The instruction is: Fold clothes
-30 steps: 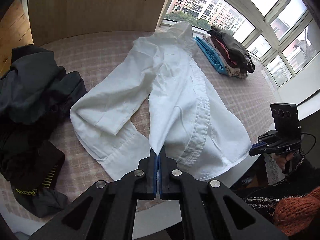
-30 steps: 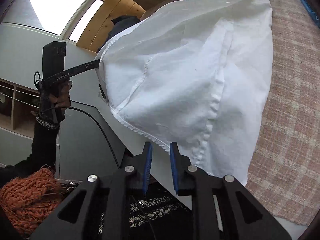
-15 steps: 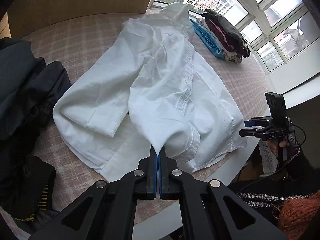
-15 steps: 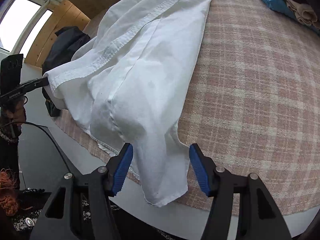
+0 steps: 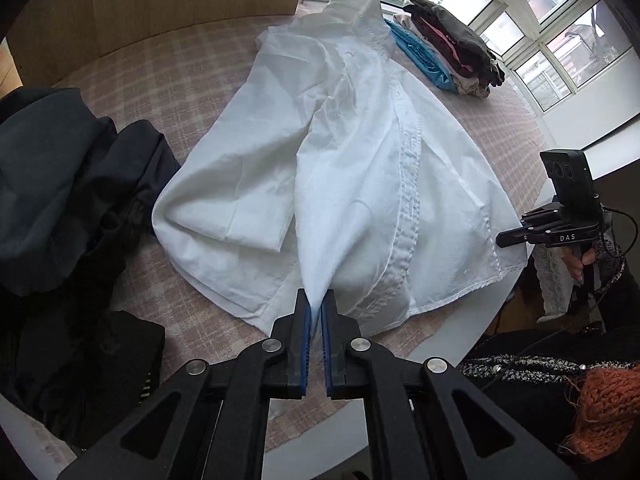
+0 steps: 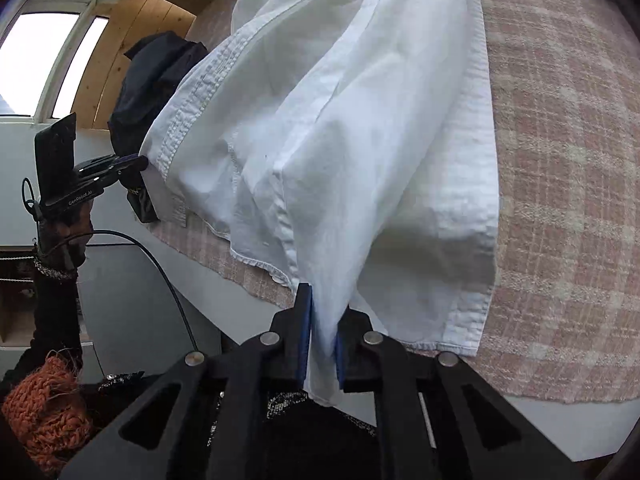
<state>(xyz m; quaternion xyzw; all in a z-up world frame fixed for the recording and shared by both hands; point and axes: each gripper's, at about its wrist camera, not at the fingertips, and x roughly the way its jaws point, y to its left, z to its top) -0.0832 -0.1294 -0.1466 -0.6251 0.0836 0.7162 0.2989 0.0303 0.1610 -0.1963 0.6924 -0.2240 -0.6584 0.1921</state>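
The white shirt (image 5: 360, 184) is lying spread on the checked surface (image 5: 192, 64). The left tongs (image 5: 315, 310) are opening around its near hem; the right tongs (image 6: 322, 320) are closing on the near right corner. Keeping both edges taut and level should be giving a clean fold.

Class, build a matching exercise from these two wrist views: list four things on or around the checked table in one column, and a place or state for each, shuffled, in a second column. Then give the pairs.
Things
1. white cotton shirt
2. stack of folded clothes
3. heap of dark garments
4. left gripper

Places or states
A. at the table's far edge by the window
B. pinching a white hem
C. spread across the table's middle
D. piled, unfolded, at the left side

Pairs: 1-C, 2-A, 3-D, 4-B
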